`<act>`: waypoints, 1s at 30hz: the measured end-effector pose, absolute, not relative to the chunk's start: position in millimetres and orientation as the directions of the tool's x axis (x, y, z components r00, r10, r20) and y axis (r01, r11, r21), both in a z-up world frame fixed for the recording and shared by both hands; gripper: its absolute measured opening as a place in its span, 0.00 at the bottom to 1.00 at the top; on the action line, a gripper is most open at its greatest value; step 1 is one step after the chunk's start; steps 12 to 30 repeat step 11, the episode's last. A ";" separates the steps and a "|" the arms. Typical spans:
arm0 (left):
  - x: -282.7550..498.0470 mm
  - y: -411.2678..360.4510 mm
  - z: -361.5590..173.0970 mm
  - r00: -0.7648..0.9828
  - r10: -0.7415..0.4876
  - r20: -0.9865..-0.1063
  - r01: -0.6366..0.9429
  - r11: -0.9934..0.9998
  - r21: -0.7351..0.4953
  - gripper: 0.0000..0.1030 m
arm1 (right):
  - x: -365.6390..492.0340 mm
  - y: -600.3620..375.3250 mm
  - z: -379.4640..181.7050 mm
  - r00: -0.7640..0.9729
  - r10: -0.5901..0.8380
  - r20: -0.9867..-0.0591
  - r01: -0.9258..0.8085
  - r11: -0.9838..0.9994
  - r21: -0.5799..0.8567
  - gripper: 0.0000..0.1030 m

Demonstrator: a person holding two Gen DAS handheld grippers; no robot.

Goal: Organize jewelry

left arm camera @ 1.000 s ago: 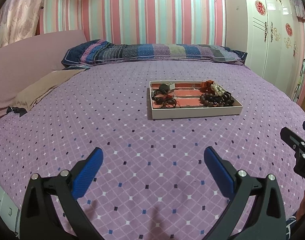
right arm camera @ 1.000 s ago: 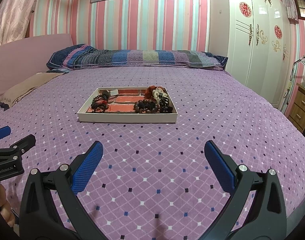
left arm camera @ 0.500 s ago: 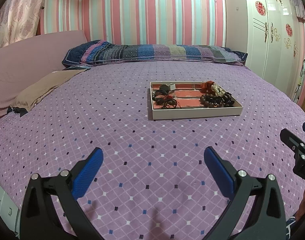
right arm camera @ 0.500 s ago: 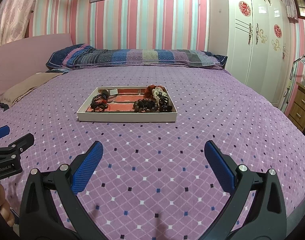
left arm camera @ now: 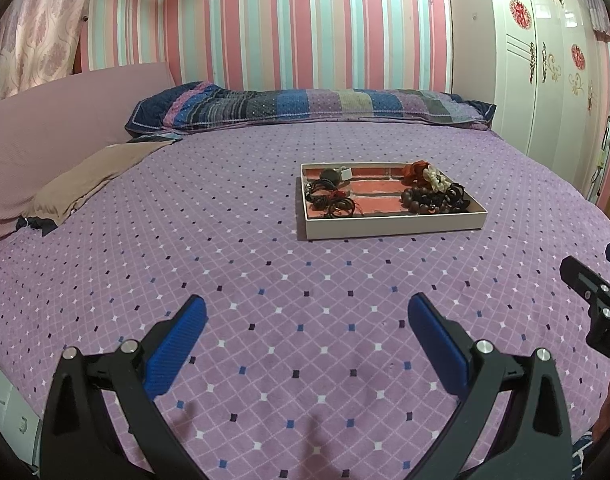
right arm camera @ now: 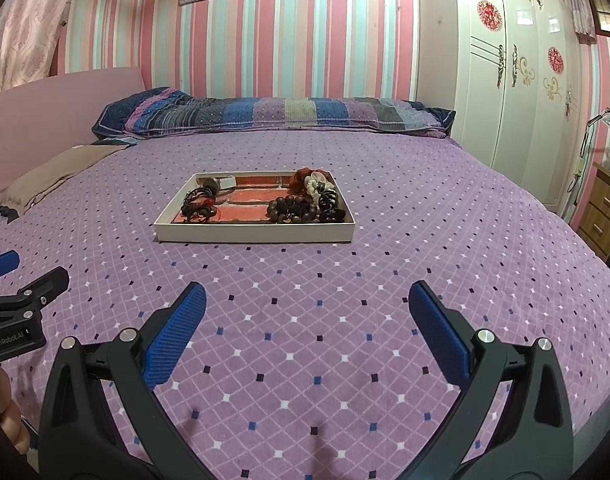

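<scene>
A shallow white tray (left arm camera: 393, 229) (right arm camera: 257, 235) with a red brick-pattern floor lies on the purple bedspread. Dark cord bracelets (left arm camera: 331, 202) (right arm camera: 198, 205) lie at its left end. A brown bead bracelet (left arm camera: 419, 200) (right arm camera: 291, 209), a red and cream scrunchie (left arm camera: 423, 172) (right arm camera: 311, 179) and a black clip (right arm camera: 330, 203) lie at its right end. My left gripper (left arm camera: 307, 314) is open and empty, well short of the tray. My right gripper (right arm camera: 307, 302) is open and empty, also short of the tray.
A striped pillow (left arm camera: 305, 106) lies along the headboard wall. A tan cloth (left arm camera: 89, 176) lies at the bed's left. A white wardrobe (right arm camera: 517, 80) and a wooden drawer unit (right arm camera: 603, 212) stand at the right. The other gripper shows at each view's edge.
Both grippers have drifted very slightly; the tray and its jewelry have not moved. Both stay open.
</scene>
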State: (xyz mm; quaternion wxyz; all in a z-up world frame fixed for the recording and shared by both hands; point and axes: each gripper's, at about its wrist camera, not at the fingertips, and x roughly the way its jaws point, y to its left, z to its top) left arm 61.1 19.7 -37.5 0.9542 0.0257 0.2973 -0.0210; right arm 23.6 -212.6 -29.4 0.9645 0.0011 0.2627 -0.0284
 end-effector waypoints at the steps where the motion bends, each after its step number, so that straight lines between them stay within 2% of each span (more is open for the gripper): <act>1: 62.2 20.5 -38.0 0.821 -0.025 -0.571 0.055 0.998 0.036 0.96 | 23.5 -212.6 -29.5 0.860 -0.054 -0.507 0.055 0.998 -0.013 0.96; 30: 67.1 23.1 -37.8 0.816 -0.021 -0.578 0.049 0.998 0.033 0.96 | 23.6 -212.6 -29.5 0.859 -0.053 -0.508 0.055 0.998 -0.011 0.96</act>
